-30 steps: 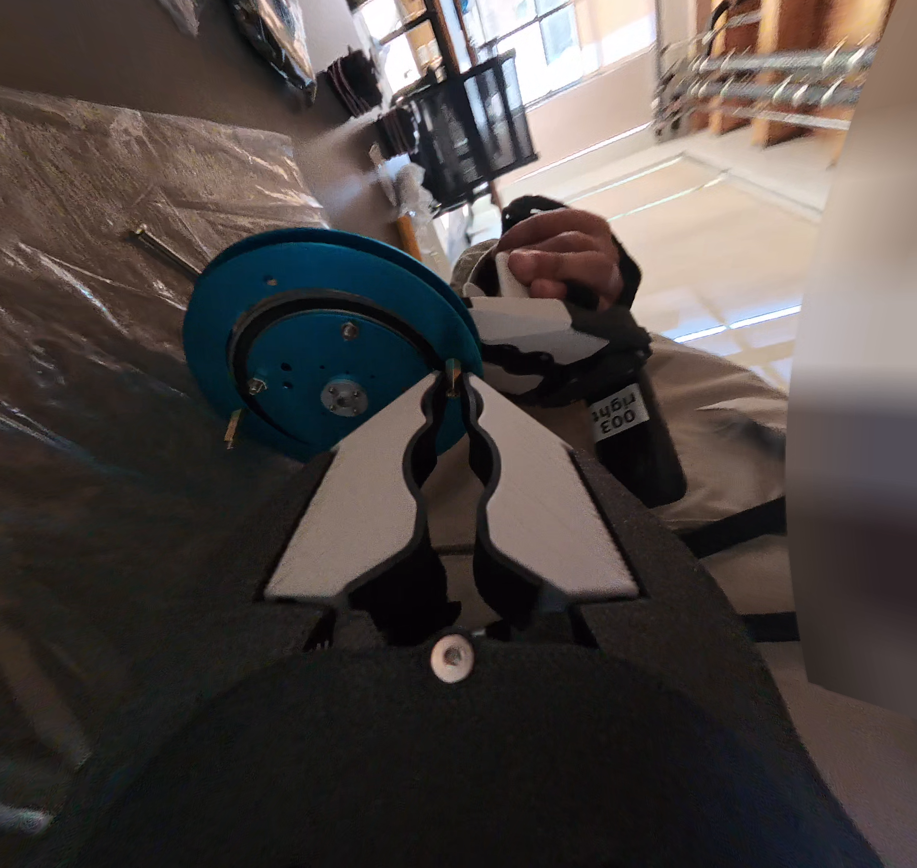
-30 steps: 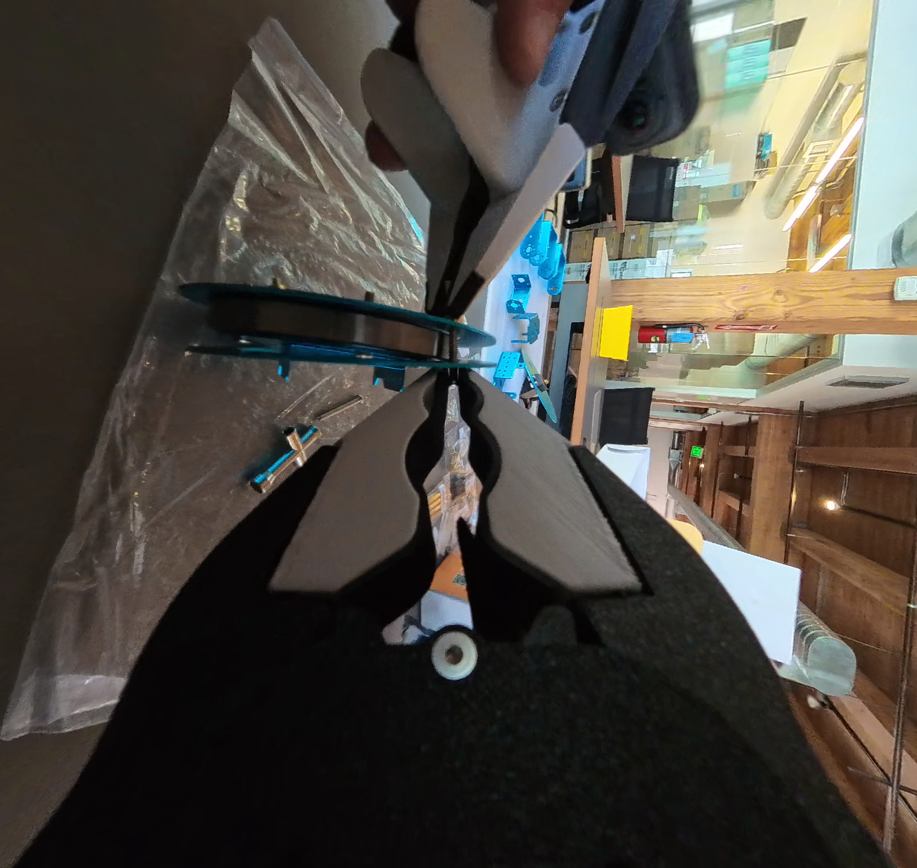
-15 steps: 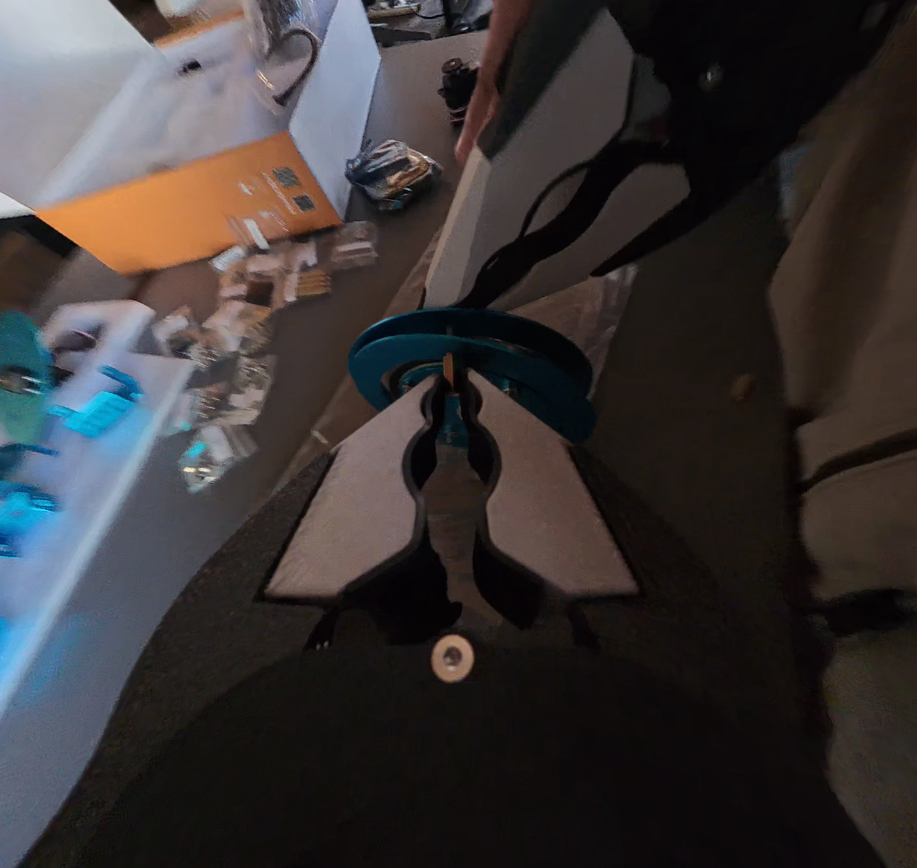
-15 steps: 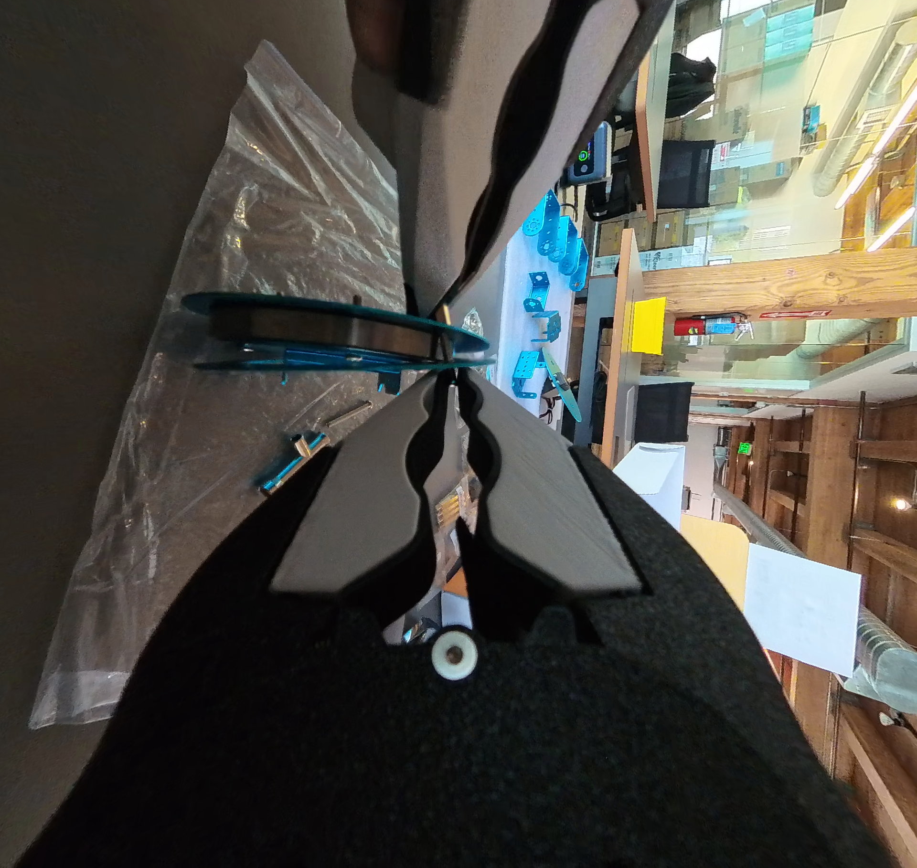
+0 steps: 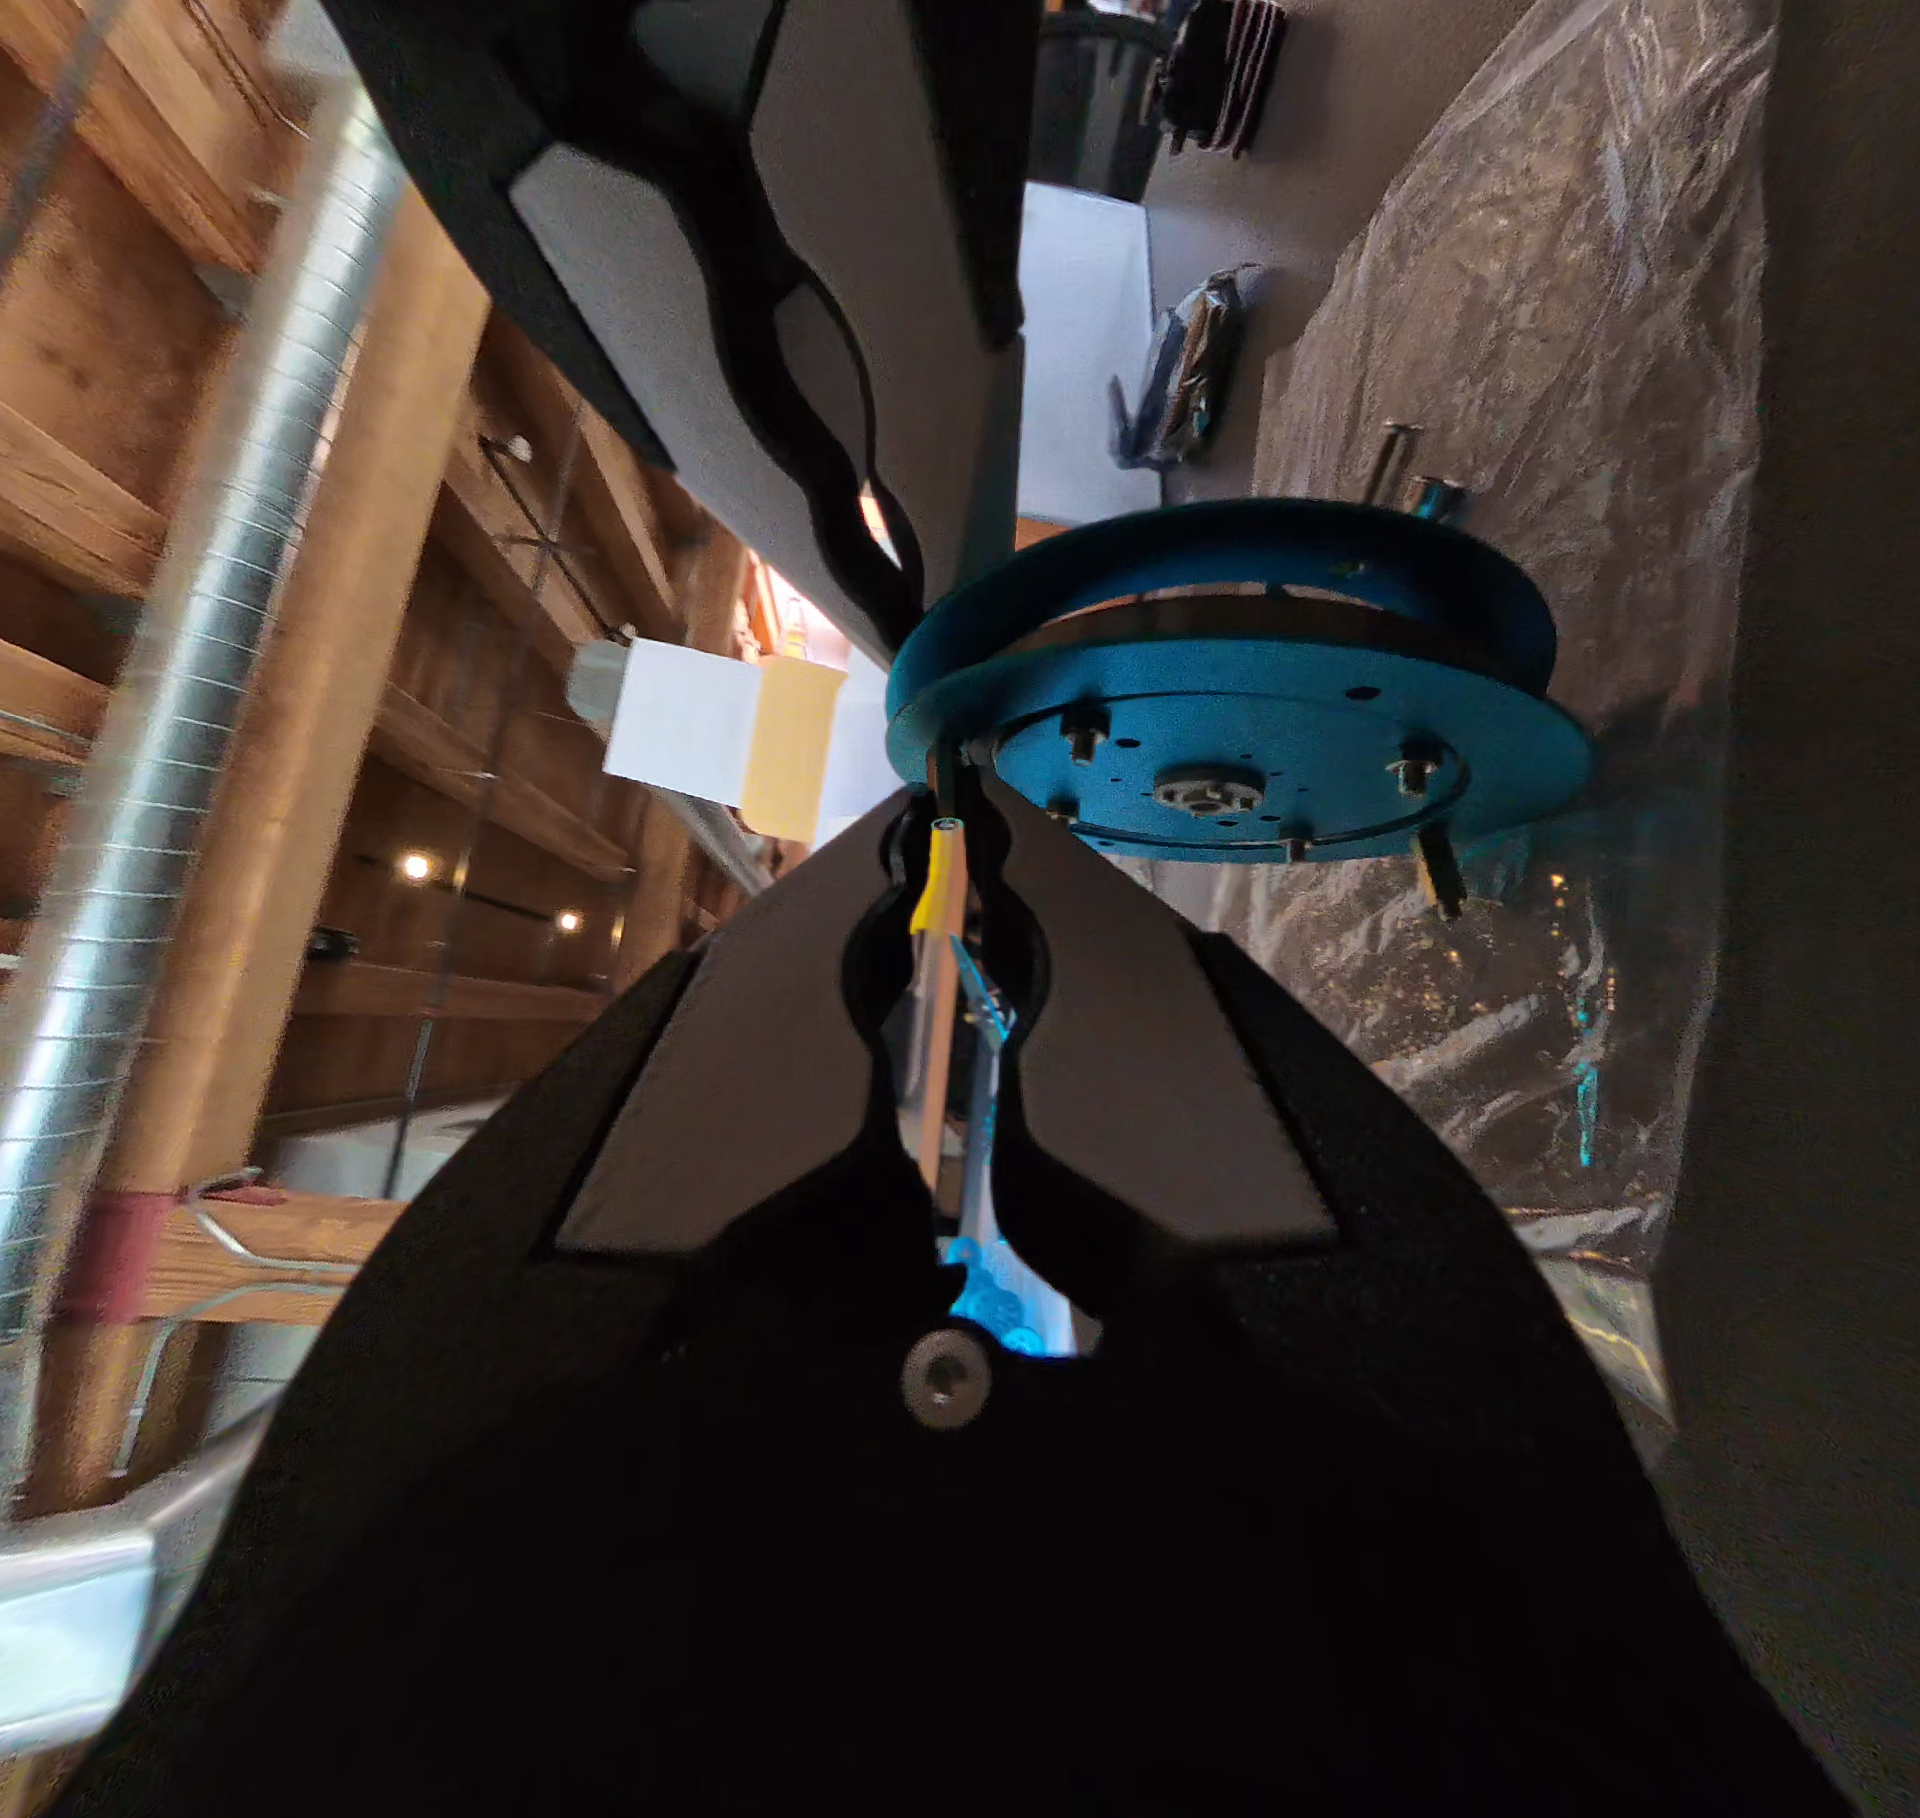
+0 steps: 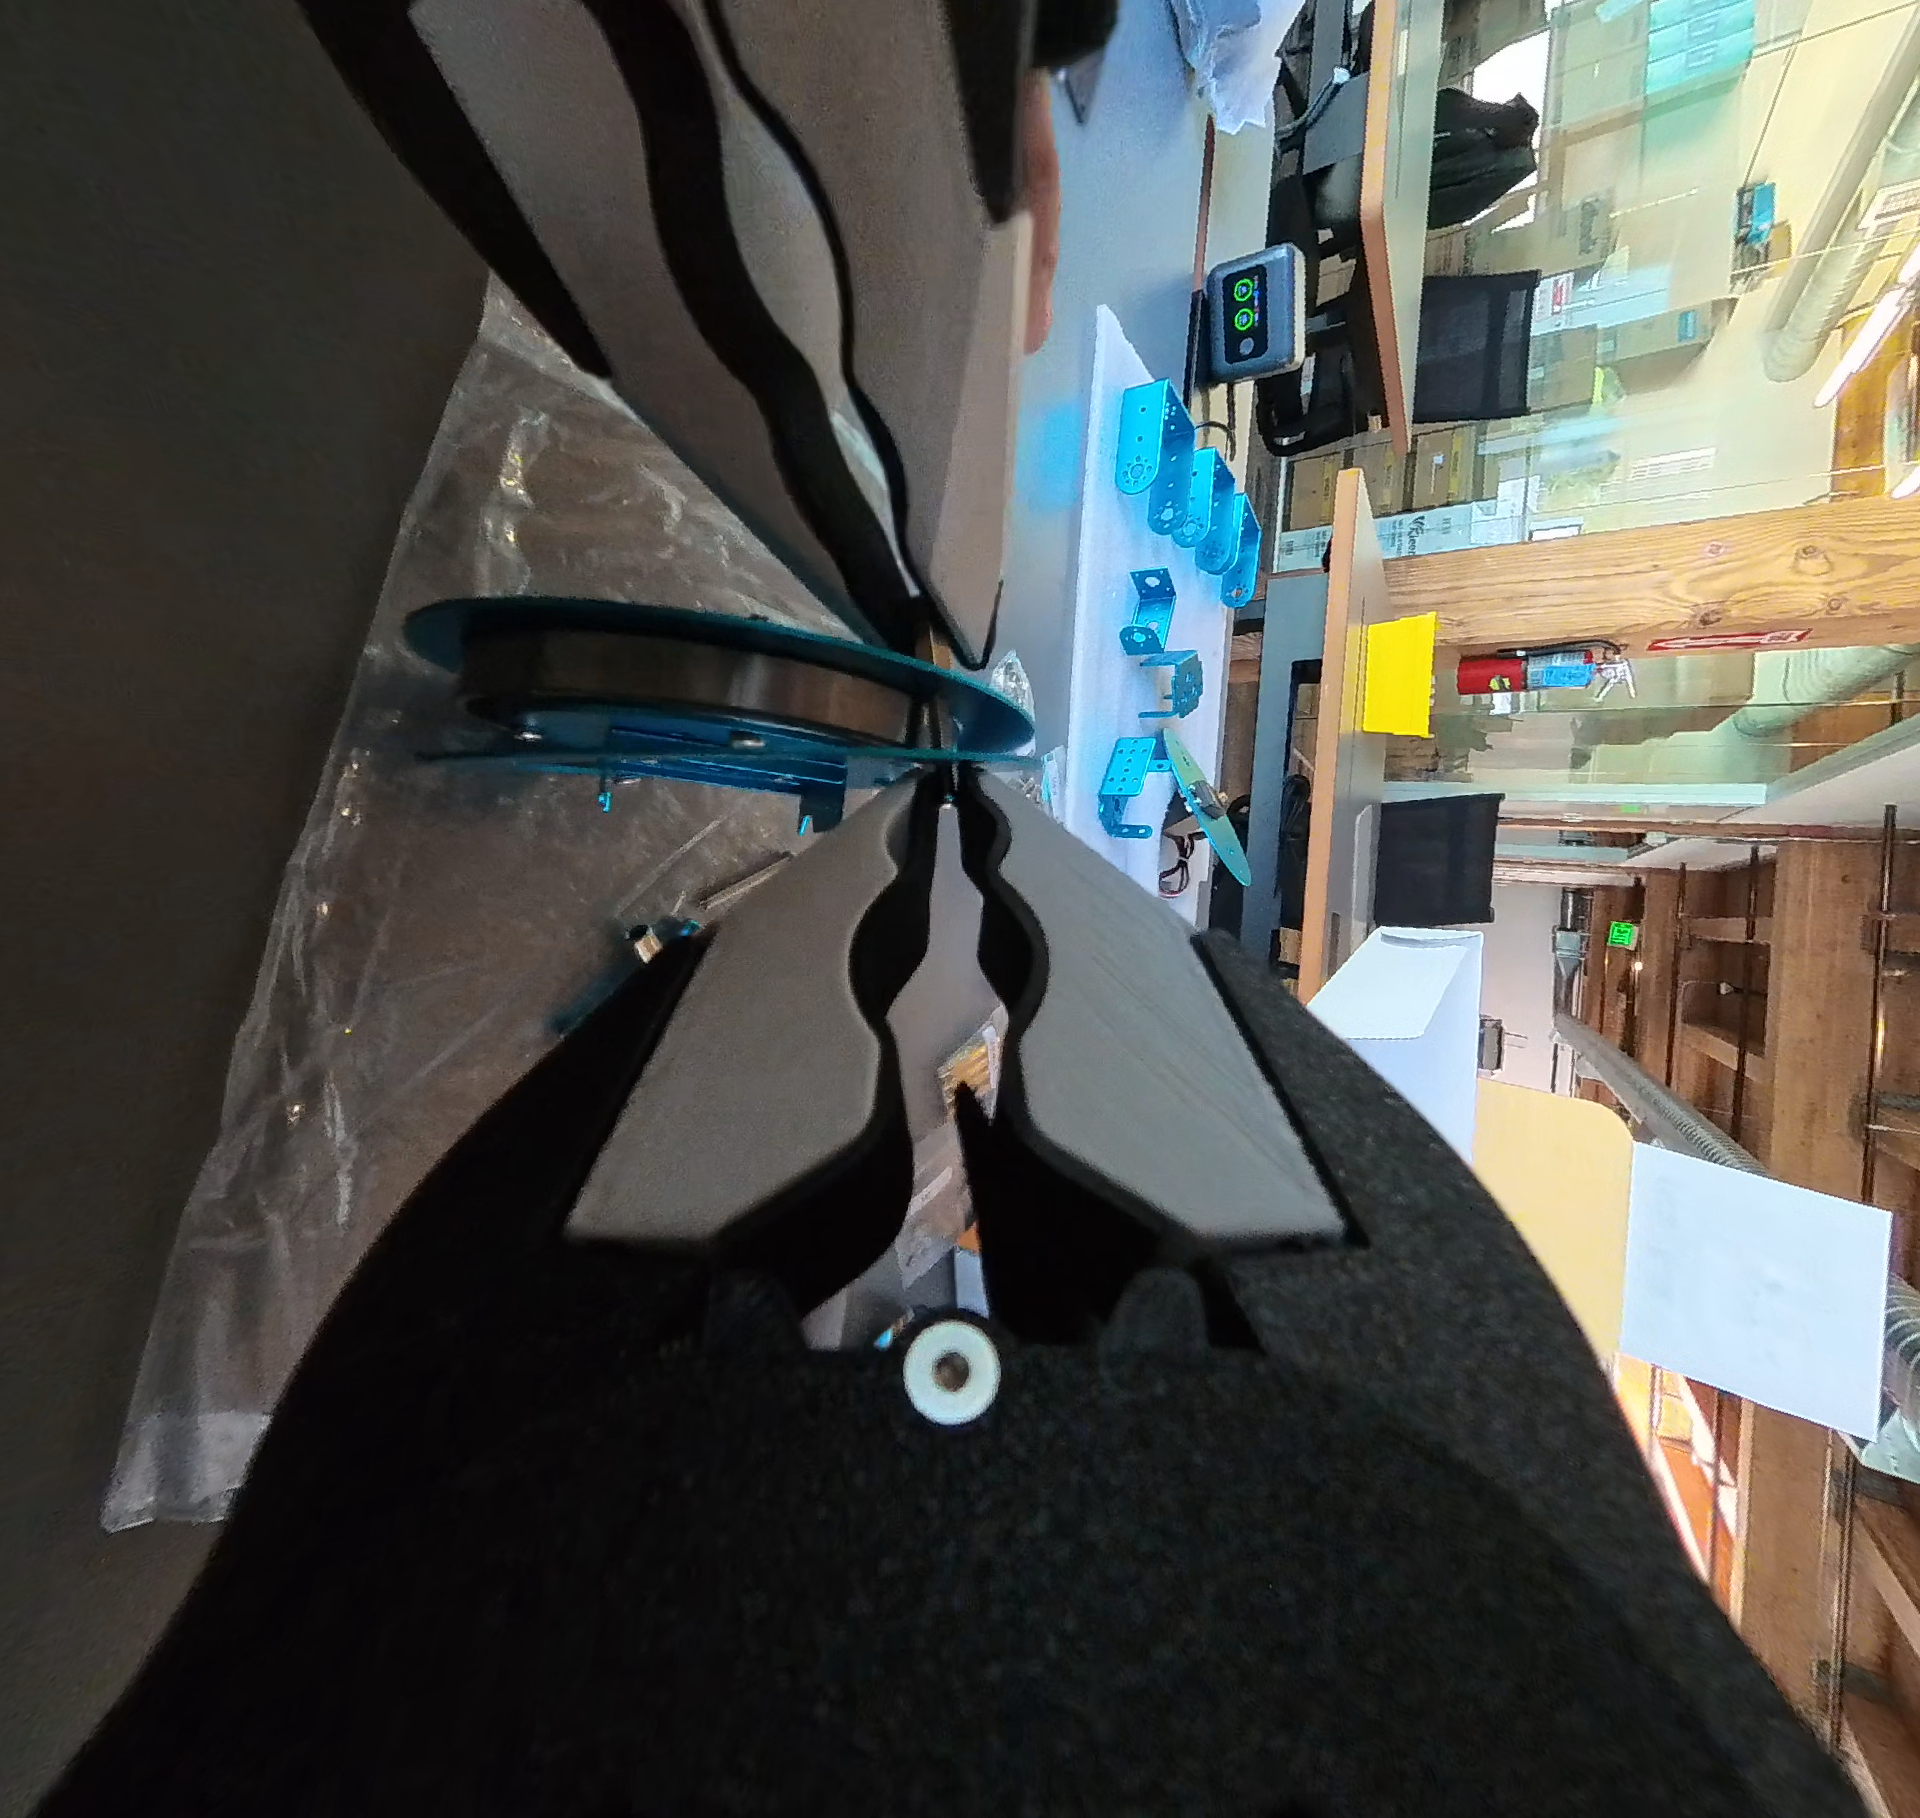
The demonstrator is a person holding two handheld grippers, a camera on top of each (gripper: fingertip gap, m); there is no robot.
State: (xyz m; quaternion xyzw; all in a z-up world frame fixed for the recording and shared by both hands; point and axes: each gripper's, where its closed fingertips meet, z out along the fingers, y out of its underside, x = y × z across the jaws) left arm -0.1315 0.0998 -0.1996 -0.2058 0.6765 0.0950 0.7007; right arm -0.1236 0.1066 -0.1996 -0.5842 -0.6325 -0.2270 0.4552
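Observation:
A blue double-disc assembly (image 5: pixel 1247 729) with a dark ring between its plates is held up on edge against a clear plastic bag (image 5: pixel 1558 314). My left gripper (image 5: pixel 940 807) is shut on a yellow-brass standoff (image 5: pixel 932 864) at the rim of the disc's bolted face. The right gripper (image 5: pixel 914 625) reaches in from above and pinches the same side of the rim. In the right wrist view the disc (image 6: pixel 707 688) shows edge-on. My right gripper (image 6: pixel 951 794) is shut on its rim, and the left gripper (image 6: pixel 935 638) meets it from above.
Loose bolts (image 5: pixel 1392 459) and a blue bracket (image 6: pixel 623 979) lie on the bag (image 6: pixel 364 937). Several blue brackets (image 6: pixel 1184 480) sit on a white sheet beyond, near a small device with green lights (image 6: pixel 1252 319). A white box (image 5: pixel 1081 355) stands farther off. The tips of both grippers are at nearly the same place.
The left wrist view has swung sharply around the disc and now sees its bolted face. The right wrist view is almost the same. Both grippers have stayed shut at the rim.

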